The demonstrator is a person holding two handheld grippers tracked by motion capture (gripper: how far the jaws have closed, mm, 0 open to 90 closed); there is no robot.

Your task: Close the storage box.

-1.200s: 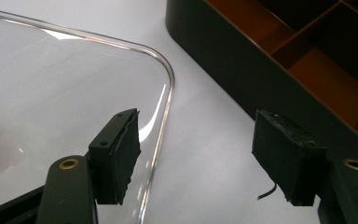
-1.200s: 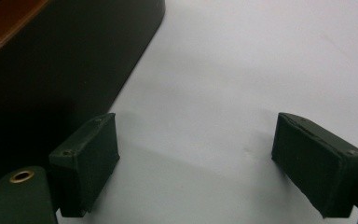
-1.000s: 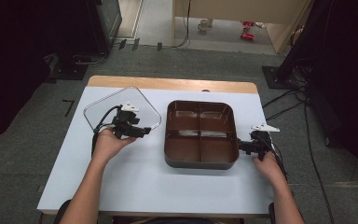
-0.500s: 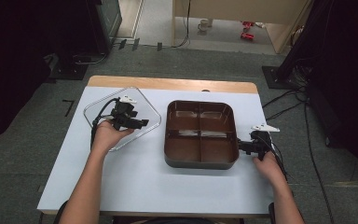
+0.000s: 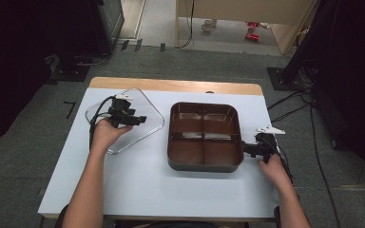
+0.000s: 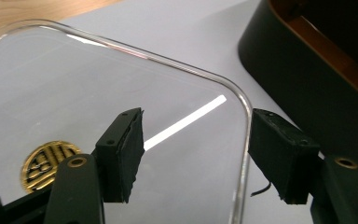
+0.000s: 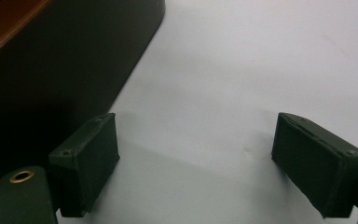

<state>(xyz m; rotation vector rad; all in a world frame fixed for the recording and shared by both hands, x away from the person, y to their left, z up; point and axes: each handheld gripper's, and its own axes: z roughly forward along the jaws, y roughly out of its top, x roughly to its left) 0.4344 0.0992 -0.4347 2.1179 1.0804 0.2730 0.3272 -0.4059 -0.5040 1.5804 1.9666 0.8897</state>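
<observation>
A: High view. The clear lid (image 5: 126, 121) lies flat on the white table (image 5: 138, 185), left of the brown four-compartment tray (image 5: 204, 137) and apart from it. The tray stands uncovered, all compartments empty. The left gripper (image 5: 140, 119) sits over the lid's right part; the right gripper (image 5: 245, 149) rests just beside the tray's right wall.

B: Judgement on progress?

A: Early. Lid not yet lifted, tray not yet covered; the grasp itself looks unfinished.

B: Left gripper view?

A: The lid's right edge (image 6: 242, 140) runs between the two black pads; one pad is over the lid, the other outside its rim. The jaws have just been closing, but gaps show on both sides of the rim, so no pinch yet. A gold round sticker (image 6: 46, 165) shows on the lid, and the tray's dark wall (image 6: 298, 70) stands near.

B: Right gripper view?

A: Jaws spread wide, bare table between them, nothing held. The tray's wall (image 7: 65, 70) lies beside the left-hand pad; contact cannot be told.

B: Remaining?

A: Close on the rim, lift, carry over, seat the lid on the tray.
</observation>
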